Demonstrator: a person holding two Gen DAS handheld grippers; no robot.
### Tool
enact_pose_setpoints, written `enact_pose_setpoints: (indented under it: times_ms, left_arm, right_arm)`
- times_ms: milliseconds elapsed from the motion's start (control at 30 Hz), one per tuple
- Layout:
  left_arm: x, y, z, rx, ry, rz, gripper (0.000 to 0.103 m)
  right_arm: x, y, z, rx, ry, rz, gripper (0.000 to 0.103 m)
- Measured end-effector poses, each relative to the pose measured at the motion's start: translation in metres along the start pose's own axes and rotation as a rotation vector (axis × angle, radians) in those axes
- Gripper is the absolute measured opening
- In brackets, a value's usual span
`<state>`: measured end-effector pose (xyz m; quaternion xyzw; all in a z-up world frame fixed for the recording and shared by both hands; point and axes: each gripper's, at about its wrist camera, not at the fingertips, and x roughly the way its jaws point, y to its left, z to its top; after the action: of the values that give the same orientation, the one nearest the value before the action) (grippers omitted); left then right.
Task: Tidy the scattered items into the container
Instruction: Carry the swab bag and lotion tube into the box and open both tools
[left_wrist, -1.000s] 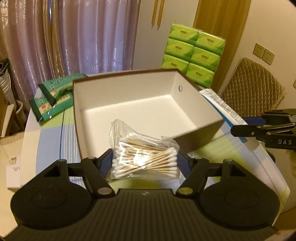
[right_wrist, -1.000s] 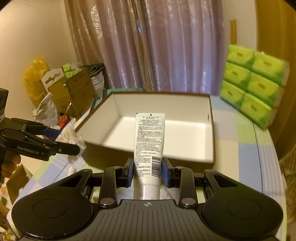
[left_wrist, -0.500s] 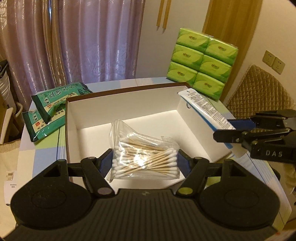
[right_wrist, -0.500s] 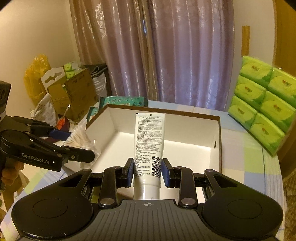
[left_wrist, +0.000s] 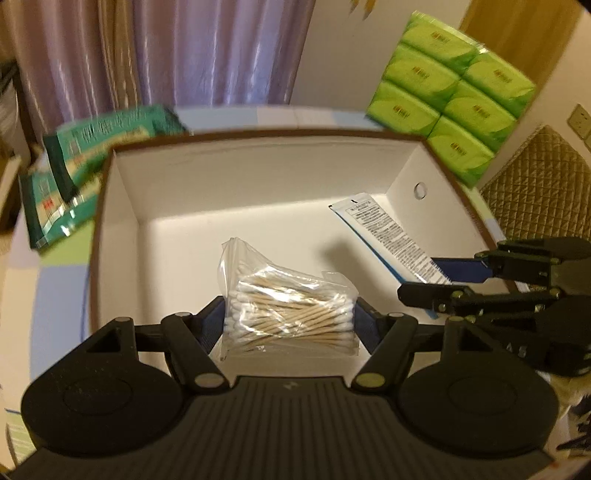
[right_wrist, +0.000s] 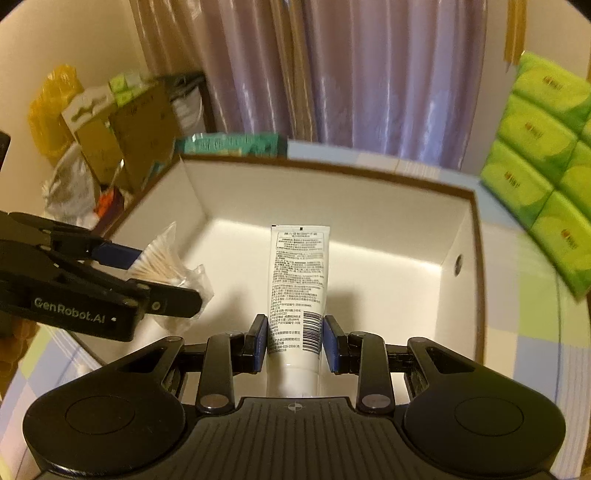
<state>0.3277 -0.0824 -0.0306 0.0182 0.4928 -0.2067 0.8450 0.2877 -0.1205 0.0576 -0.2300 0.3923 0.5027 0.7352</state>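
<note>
Bag of cotton swabs (left_wrist: 291, 314) clamped in left gripper (left_wrist: 290, 325), now hanging over the white floor of the open box (left_wrist: 122, 229), near-left part; a second ago it was short of the near wall. White tube (right_wrist: 297, 284) pinched in right gripper (right_wrist: 295, 338), jaws tight on its lower body, crimped end now inside the box, right side, where before it was outside the rim. Both loads look ready for release. Green tissue packs (left_wrist: 450, 96) sit beyond the far-right corner, teal packets (left_wrist: 85, 158) far left, now blurred
</note>
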Motion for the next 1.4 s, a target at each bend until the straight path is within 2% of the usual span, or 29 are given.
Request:
enact_pose_setpoints:
  times_ms: [167,333,433,700,900,967,1033,1067,1133,1200,1400]
  left_arm:
    - [0.031,0.007,0.000,-0.043,0.101,0.005,0.068]
    - [0.055,0.005,-0.002,-0.010,0.207,0.079,0.068]
    - [0.064,0.003,-0.003,0.015,0.256,0.095,0.068]
    - [0.077,0.001,-0.005,0.030,0.329,0.110,0.069]
    - [0.072,0.002,-0.011,0.032,0.328,0.111,0.082]
    - [0.070,0.001,-0.014,0.037,0.327,0.115,0.088]
    - [0.067,0.002,-0.016,0.039,0.322,0.135,0.090]
    - [0.066,0.001,-0.018,0.042,0.321,0.144,0.091]
    - [0.062,0.003,-0.022,0.041,0.323,0.150,0.092]
    - [0.060,0.000,-0.025,0.036,0.324,0.157,0.096]
    - [0.057,-0.009,-0.018,0.049,0.323,0.153,0.096]
  right_arm:
    - [0.025,-0.005,0.000,-0.013,0.110,0.001,0.029]
    - [0.043,-0.014,-0.002,-0.014,0.218,0.006,0.029]
    - [0.051,-0.020,-0.005,-0.002,0.267,0.002,0.029]
    - [0.055,-0.030,-0.008,0.013,0.303,0.003,0.029]
    - [0.053,-0.033,-0.010,0.015,0.317,-0.017,0.030]
    - [0.051,-0.034,-0.010,0.011,0.314,-0.019,0.035]
    - [0.048,-0.036,-0.011,-0.002,0.313,-0.031,0.049]
    - [0.046,-0.036,-0.012,-0.012,0.309,-0.044,0.053]
    - [0.043,-0.035,-0.012,-0.028,0.299,-0.078,0.069]
    - [0.039,-0.038,-0.013,-0.030,0.293,-0.075,0.073]
    - [0.030,-0.024,-0.007,-0.022,0.284,-0.049,0.073]
